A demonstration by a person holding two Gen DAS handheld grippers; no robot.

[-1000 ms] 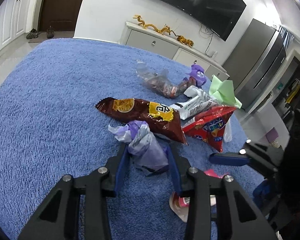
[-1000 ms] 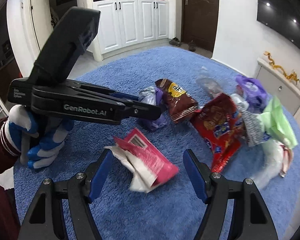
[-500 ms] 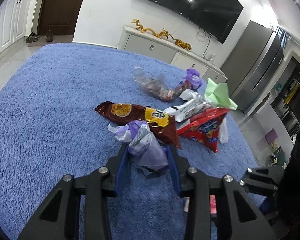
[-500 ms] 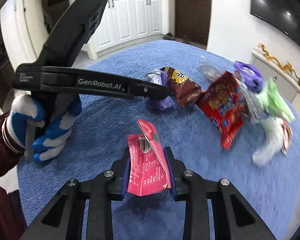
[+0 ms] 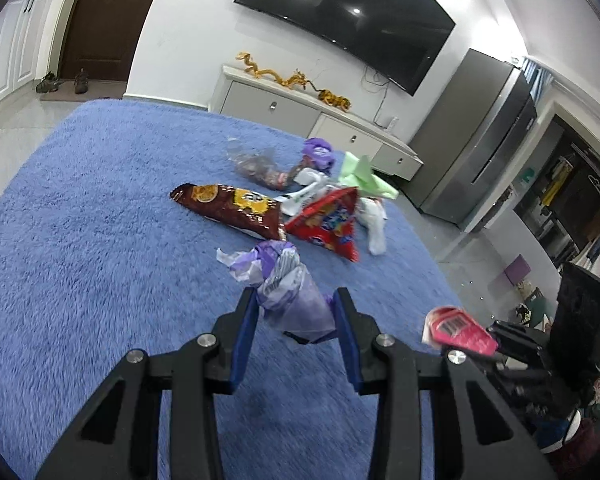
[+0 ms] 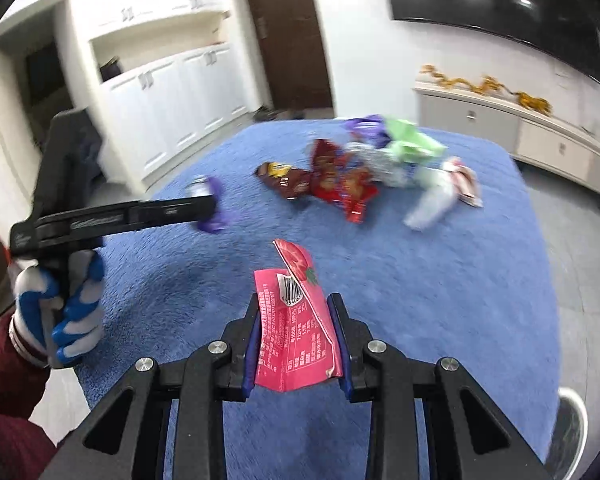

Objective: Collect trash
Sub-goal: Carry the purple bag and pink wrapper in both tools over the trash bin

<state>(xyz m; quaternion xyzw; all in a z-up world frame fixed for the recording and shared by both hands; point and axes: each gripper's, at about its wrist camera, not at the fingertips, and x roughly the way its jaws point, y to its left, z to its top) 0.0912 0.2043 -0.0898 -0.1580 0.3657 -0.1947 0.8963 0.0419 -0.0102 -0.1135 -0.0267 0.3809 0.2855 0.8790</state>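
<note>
Handling: all of it is thin film and foil wrapper, so very light, limp, crushes flat, nothing fragile. My guess is the glossy bags slip if pinched on a flat face; better to take a crumpled ridge or a folded edge, deep between the pads. Air drag will flap them on a fast swing.

Left claw (image 5: pixel 296 312): clenched on the crumpled lilac-and-clear plastic wrapper (image 5: pixel 288 292), lifted clear of the blue shaggy rug (image 5: pixel 100 220). Grip sits on the bunched body, loose tail sticking out forward. Looks secure.

Right claw (image 6: pixel 294 328): clenched on the flat pink foil sachet with barcode and white print (image 6: pixel 294 332). Sachet stands on edge between the pads, torn top flap folded over. Held off the rug as well.

Still on the rug, far side, one loose pile:
- long brown glossy snack bag with yellow logo (image 5: pixel 232 208), flat, nearest
- red triangular chip bag (image 5: pixel 328 224), touching the brown one
- clear crinkled cellophane bag with dark bits inside (image 5: pixel 256 164)
- purple crumpled wrapper (image 5: pixel 318 152)
- pale green folded paper (image 5: pixel 364 176)
- white plastic bag (image 5: pixel 374 220), trailing off the pile's right edge

No bin visible in either view, so I cannot tell where the drop point is.
</note>
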